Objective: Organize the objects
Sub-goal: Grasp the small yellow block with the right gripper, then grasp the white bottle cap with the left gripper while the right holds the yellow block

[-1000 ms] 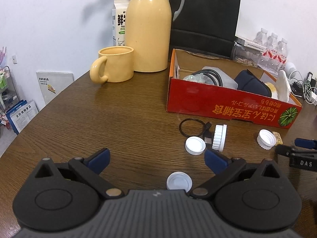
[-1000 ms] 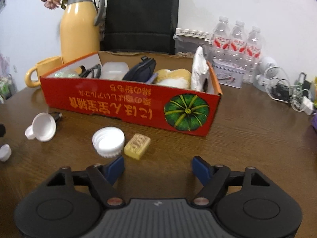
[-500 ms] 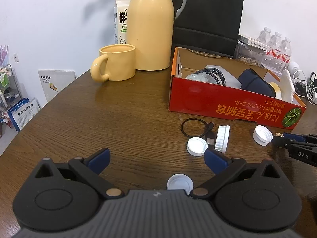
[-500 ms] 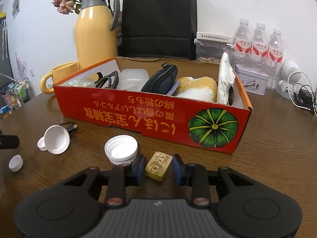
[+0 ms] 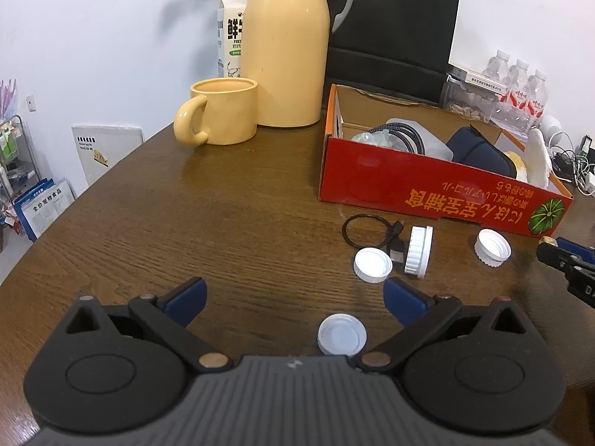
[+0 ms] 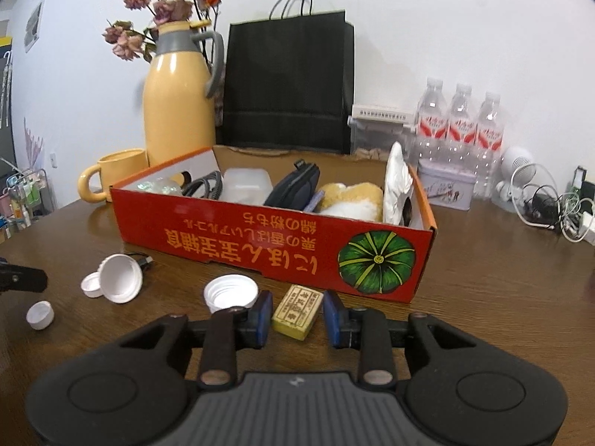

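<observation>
The left tool (image 5: 293,293) hangs spread over a small white cap (image 5: 342,339) on the desk (image 5: 223,230). The right tool (image 6: 297,316) pinches a small yellow block (image 6: 296,311) before the red box (image 6: 275,241). Judged risk: the block sits cornerwise between the pads and could twist free or clip the box wall.

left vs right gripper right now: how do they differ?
The left gripper stands wide open and holds nothing; a small white cap lies on the table between its fingers. The right gripper is narrowed onto a small yellow block. Both have blue pads and point toward the red box.
</observation>
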